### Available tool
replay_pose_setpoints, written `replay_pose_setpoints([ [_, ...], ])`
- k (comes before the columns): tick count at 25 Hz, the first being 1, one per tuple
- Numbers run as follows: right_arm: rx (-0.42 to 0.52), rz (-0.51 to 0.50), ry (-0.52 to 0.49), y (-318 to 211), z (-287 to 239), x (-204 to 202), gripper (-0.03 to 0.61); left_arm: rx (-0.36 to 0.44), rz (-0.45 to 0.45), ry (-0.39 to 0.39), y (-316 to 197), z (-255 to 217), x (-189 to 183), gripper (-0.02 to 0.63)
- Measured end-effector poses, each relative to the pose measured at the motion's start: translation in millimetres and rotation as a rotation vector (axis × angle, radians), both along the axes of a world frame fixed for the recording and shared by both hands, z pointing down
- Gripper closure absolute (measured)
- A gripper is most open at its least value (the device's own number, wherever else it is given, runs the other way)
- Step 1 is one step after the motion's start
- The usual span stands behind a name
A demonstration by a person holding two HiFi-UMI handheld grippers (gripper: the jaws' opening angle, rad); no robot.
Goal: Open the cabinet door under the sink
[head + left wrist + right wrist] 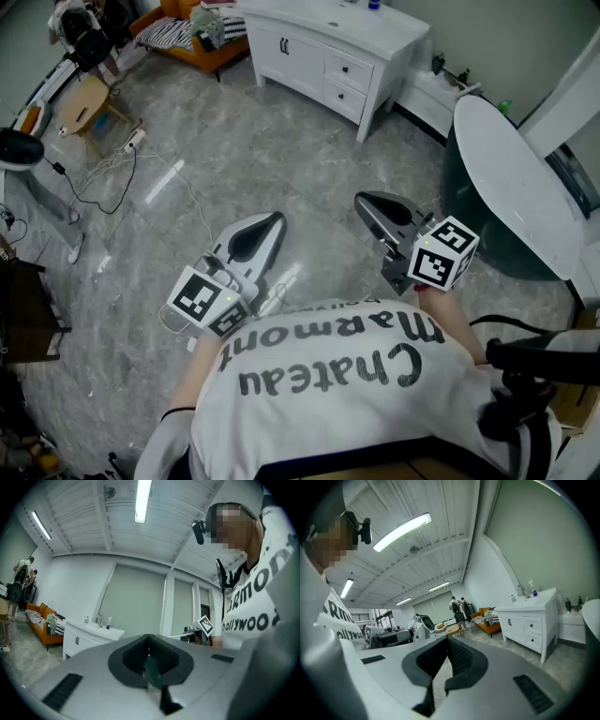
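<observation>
Floor: grey marbled tile floor, glossy.
Cabinet: white sink cabinet, upper centre, smooth satin paint.

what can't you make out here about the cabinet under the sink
- Sink basin: the head view's top edge cuts off the back of the white vanity; both gripper views look from below its top.
- Door handles: only small dark marks in every view, so their shape is unclear.
- Vanity's lower part: in the left gripper view, hidden behind the left gripper's own body.
</observation>
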State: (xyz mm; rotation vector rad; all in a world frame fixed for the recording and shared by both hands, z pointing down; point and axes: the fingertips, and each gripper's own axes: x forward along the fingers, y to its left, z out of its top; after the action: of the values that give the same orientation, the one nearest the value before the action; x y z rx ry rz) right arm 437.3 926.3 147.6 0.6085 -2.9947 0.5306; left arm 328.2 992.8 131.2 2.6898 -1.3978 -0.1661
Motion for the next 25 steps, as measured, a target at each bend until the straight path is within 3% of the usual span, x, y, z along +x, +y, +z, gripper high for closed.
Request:
replay_pose_setpoints([
  [19, -0.036, -0.010, 0.010, -6, 4, -32, 0.568, -0.021, -0.023, 0.014, -6, 5, -38, 0.607],
  [25, -0.042, 0.011, 0.042, -15, 14, -70, 0.567, 0.010, -0.029, 0.007, -12, 2, -78, 0.607],
])
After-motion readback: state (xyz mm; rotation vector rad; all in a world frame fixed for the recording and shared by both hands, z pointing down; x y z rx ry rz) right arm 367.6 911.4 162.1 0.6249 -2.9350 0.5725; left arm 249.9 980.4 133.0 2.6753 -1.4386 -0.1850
